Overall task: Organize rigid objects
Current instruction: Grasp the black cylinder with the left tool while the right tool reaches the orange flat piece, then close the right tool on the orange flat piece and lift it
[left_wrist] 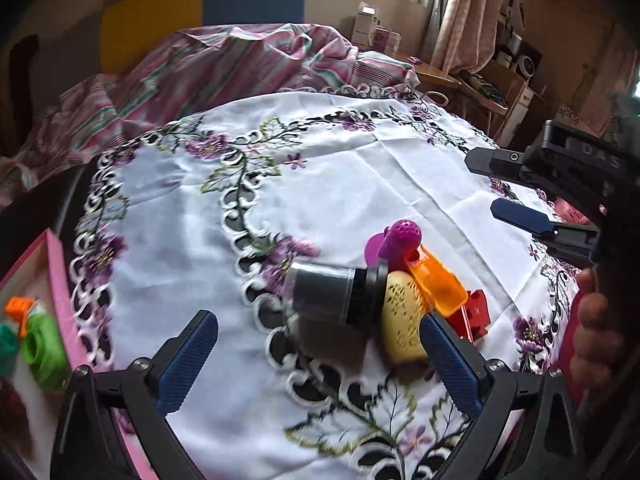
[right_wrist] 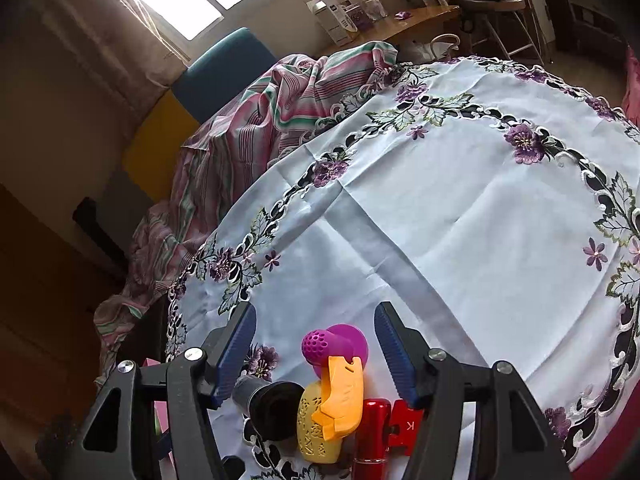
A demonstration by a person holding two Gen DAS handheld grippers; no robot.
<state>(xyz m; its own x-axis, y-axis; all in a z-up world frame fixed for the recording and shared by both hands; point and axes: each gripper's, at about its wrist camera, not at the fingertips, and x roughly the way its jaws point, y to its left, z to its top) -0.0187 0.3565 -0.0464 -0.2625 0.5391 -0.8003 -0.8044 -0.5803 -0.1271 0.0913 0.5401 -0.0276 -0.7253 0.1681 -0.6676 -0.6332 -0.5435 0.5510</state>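
While both tools gape empty, you slide your left tool [left_wrist: 316, 360] around the black jar [left_wrist: 324, 296] beside the yellow egg [left_wrist: 402, 320], then squeeze gently; right tool [right_wrist: 316, 344] waits.

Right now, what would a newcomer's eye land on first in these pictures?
A bright cluster of small objects on the embroidered tablecloth: a magenta perforated piece, an orange part, a yellow oval and a dark cylinder. Both grippers, left and right, are open around it.
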